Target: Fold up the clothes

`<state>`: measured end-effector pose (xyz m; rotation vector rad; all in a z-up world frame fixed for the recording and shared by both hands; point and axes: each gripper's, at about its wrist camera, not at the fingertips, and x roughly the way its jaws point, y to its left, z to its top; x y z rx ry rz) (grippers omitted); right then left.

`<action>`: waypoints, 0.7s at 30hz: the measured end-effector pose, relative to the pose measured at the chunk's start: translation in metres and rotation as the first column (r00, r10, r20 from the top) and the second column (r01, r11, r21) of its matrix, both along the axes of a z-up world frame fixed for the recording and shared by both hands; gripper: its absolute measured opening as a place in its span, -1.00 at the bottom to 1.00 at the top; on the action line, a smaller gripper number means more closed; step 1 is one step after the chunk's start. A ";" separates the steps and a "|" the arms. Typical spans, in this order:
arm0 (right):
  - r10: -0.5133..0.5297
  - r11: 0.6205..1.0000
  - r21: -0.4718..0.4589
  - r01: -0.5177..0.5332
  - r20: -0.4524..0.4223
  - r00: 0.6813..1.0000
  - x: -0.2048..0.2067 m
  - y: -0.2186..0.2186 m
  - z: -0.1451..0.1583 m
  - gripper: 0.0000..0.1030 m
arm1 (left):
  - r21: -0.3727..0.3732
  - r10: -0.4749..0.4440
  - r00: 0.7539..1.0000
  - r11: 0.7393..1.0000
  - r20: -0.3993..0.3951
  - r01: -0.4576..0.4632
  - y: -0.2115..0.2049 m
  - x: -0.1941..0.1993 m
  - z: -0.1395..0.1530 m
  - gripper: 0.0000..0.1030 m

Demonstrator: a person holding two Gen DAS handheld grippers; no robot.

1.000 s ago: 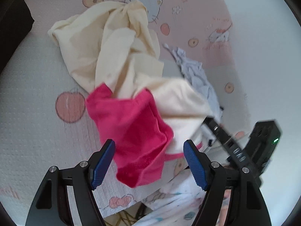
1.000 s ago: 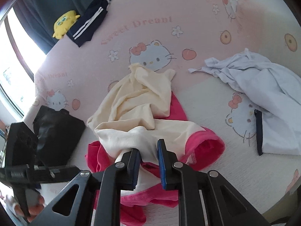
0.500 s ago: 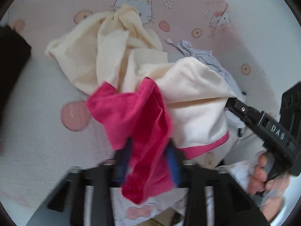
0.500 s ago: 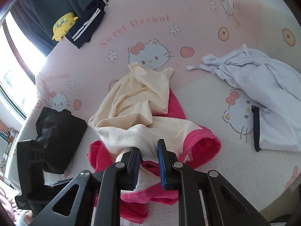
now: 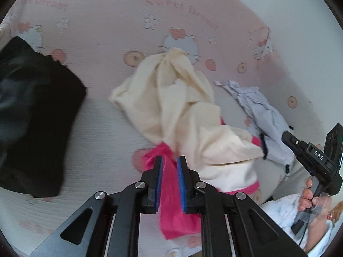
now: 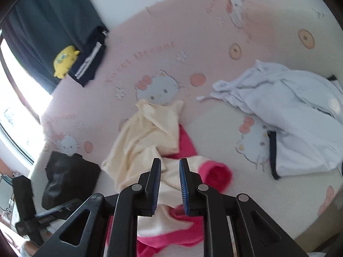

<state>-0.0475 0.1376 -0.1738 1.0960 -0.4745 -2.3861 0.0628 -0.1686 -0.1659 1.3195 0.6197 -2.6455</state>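
Your left gripper [image 5: 169, 167], whose fingers stood wide apart around the pink hem a second ago, has closed: its blue pads now pinch a bunched strip of the cream-and-pink garment [image 5: 184, 115], and the pink cloth hangs down between and below them. That hand has also lifted and tipped, so the left wrist view now takes in more of the bed [image 5: 103, 42], with the black garment [image 5: 32, 117] at the left edge, where before it barely showed. Your right gripper [image 6: 170, 184] has not changed its hold; its fingers remain nearly together, clamped on a cream fold of the same garment, as they were a second ago, though the view has shifted a little and is more blurred. The garment lies crumpled in the middle of the pink cartoon-print bed, its near edge raised by both grippers and its far end resting just below the printed cat face [image 6: 158, 90]. The white garment [image 6: 295, 111] is still heaped to the right, apart from it. By the dark curtain [image 6: 49, 27] the navy striped clothing [image 6: 90, 64] and yellow plush toy [image 6: 64, 61] sit where they were
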 end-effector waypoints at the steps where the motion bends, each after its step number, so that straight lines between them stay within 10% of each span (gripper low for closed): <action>1: 0.005 1.000 0.002 -0.005 0.015 1.000 0.000 -0.001 -0.003 -0.70 | 0.016 0.005 1.000 1.000 -0.004 -0.005 -0.005 0.004 0.000 -0.77; 9: 0.019 1.000 -0.017 -0.018 0.070 0.997 0.004 0.000 -0.012 -0.52 | 0.363 0.022 0.998 0.932 -0.058 0.000 -0.018 0.020 -0.018 -0.62; 13: -0.005 0.997 -0.080 0.019 0.168 0.986 0.008 0.007 -0.027 -0.12 | 0.312 0.035 0.999 0.949 0.022 -0.041 -0.010 0.019 -0.032 0.23; 21: 0.020 0.999 -0.052 -0.004 0.311 0.950 0.034 0.004 -0.050 0.11 | 0.428 0.052 0.995 0.900 0.087 -0.085 -0.017 0.044 -0.062 0.25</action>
